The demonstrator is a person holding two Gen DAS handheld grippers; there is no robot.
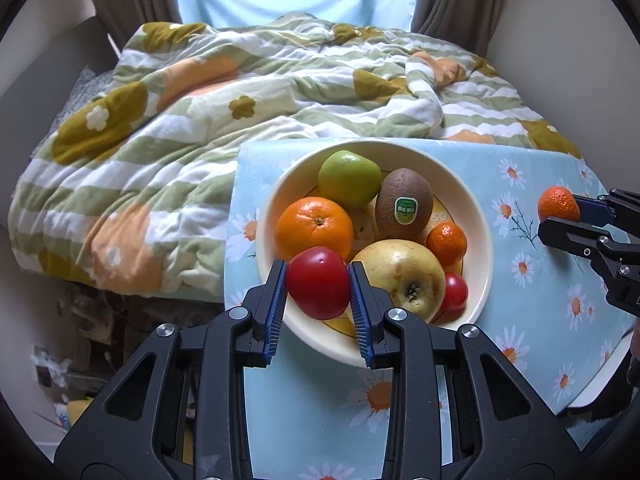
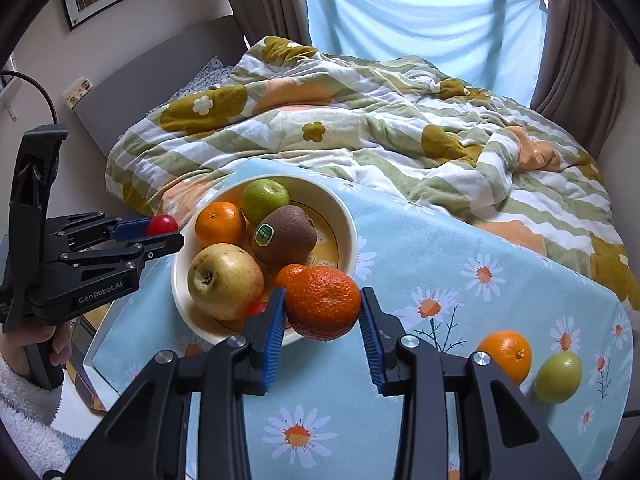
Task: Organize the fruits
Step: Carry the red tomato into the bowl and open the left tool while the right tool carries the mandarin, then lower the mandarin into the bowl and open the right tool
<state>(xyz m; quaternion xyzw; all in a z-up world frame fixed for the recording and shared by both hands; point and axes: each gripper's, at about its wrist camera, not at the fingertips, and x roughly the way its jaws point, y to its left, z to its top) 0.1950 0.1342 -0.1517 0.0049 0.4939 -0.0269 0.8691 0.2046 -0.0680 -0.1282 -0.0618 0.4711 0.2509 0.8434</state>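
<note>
Between the blue pads of the left claw [image 1: 318,280] sits a red tomato [image 1: 318,282], pinched on both sides and held over the near rim of the cream bowl [image 1: 474,196]. Over on the right, the right claw [image 2: 323,304] pinches a bumpy mandarin [image 2: 323,303] the same way, just at the bowl's near right edge. Inside the bowl lie a green apple [image 1: 349,178], a kiwi with a green sticker [image 1: 404,204], a large orange [image 1: 314,227], a yellow apple [image 1: 402,278], a small mandarin [image 1: 447,243] and a second small red tomato [image 1: 455,291], all crowded and touching. Under the bowl, the bench carries a pale blue cloth with daisies [image 2: 400,236]. On that cloth, well to the right of the bowl, another orange [image 2: 506,354] and a green fruit [image 2: 558,376] rest just beside each other. Behind the bench spreads a bed with a rumpled green, white and mustard flowered quilt [image 1: 200,128]. A hand in a fluffy white sleeve [image 2: 24,412] grips the left claw's handle.
</note>
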